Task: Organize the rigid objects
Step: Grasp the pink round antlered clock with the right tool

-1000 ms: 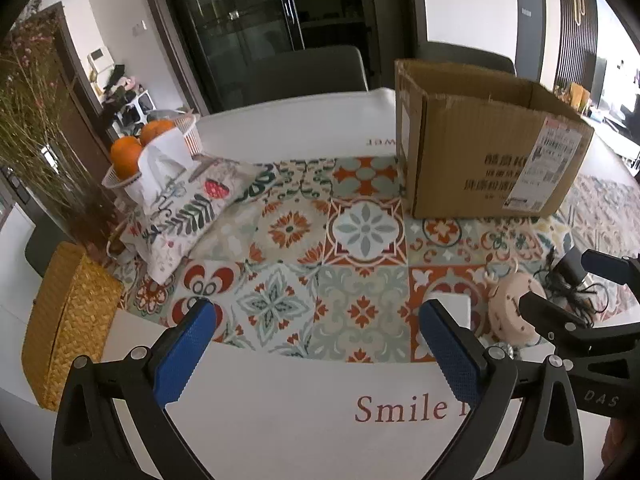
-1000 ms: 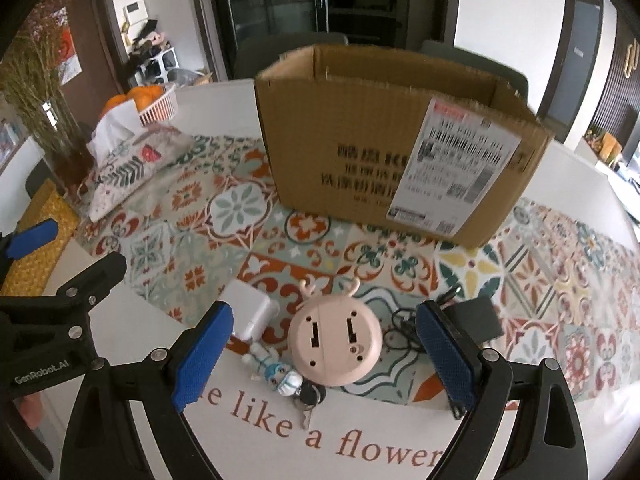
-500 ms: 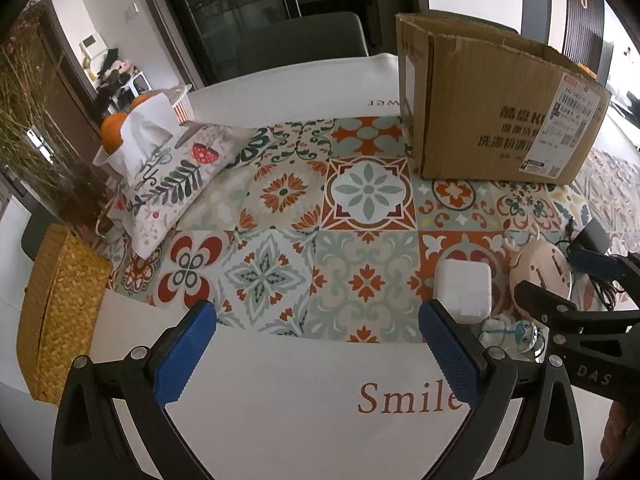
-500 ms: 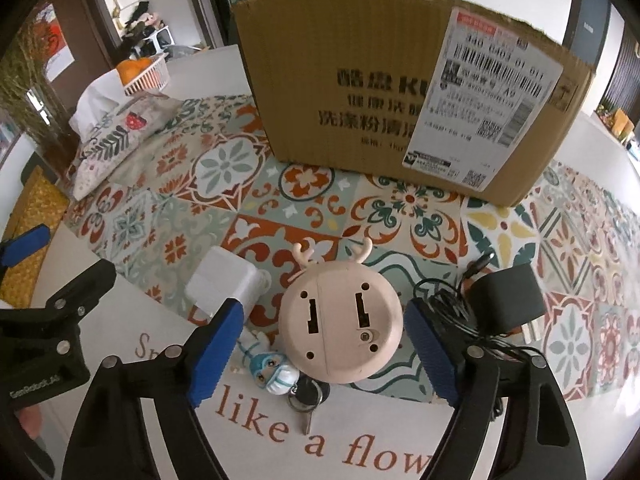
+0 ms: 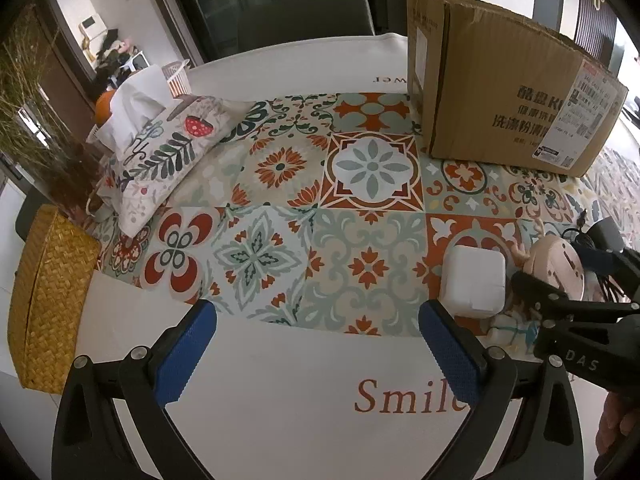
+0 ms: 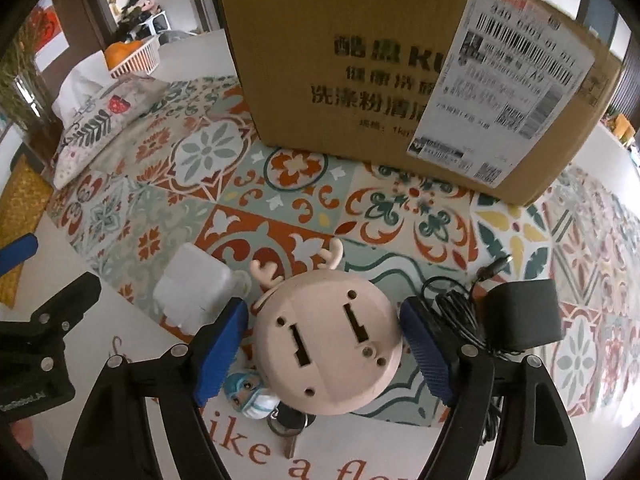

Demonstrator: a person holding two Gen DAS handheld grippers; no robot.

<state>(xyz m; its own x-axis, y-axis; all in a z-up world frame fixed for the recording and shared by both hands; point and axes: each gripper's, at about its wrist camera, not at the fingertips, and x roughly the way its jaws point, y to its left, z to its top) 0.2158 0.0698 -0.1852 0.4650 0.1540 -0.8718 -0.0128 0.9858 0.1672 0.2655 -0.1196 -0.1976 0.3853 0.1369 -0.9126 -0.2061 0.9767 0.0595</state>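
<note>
A round pink device with antlers (image 6: 328, 340) lies on the patterned tablecloth, between the blue pads of my right gripper (image 6: 324, 354). The jaws stand on either side of it, with narrow gaps still showing. A white charger block (image 6: 192, 294) lies to its left, a small figurine keychain (image 6: 250, 394) in front, a black adapter with cable (image 6: 520, 320) to its right. A cardboard box (image 6: 400, 64) stands behind. My left gripper (image 5: 316, 354) is open and empty over the white table edge; the charger (image 5: 472, 282) and pink device (image 5: 556, 264) lie to its right.
A floral tissue cover (image 5: 160, 152) and a white basket of oranges (image 6: 134, 56) sit at the far left. A woven yellow box (image 5: 44, 300) lies at the left edge. A vase of dried grass (image 5: 36, 128) stands behind it.
My right gripper has moved down and forward around the pink device, its jaws narrowing. My left gripper has moved forward a little, bringing the charger into view.
</note>
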